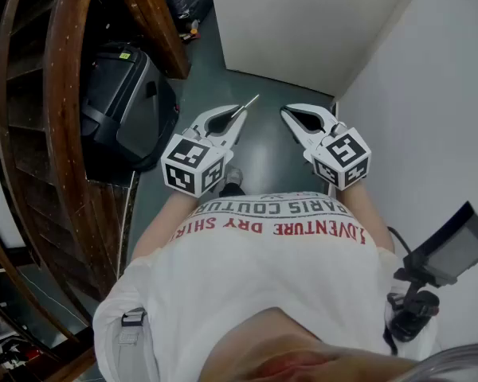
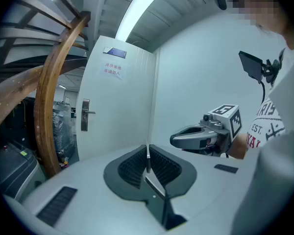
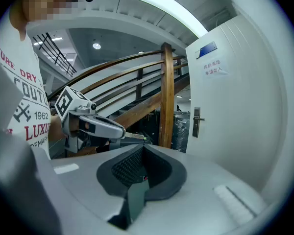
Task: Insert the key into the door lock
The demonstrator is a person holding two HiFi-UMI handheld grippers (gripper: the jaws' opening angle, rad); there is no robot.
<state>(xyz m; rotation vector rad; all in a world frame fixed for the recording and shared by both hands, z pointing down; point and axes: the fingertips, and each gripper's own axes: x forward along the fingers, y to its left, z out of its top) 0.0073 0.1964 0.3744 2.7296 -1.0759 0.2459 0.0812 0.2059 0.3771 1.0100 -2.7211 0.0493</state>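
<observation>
A thin silver key (image 1: 249,103) sticks forward out of my left gripper (image 1: 237,116), which is shut on it. In the left gripper view the key (image 2: 148,156) stands upright between the dark pads (image 2: 130,166). The white door (image 2: 117,102) is ahead, some distance off, with its metal handle and lock plate (image 2: 85,114) on its left side. My right gripper (image 1: 287,111) hovers beside the left at the same height, shut with nothing in it. In the right gripper view the lock plate (image 3: 198,121) shows to the right of a wooden post, and the left gripper (image 3: 90,125) is at the left.
A curved wooden stair railing (image 1: 60,110) runs along the left, with a black case (image 1: 126,106) on the floor beside it. A white wall (image 1: 430,102) closes the right side. The dark floor (image 1: 263,146) leads to the door (image 1: 295,22).
</observation>
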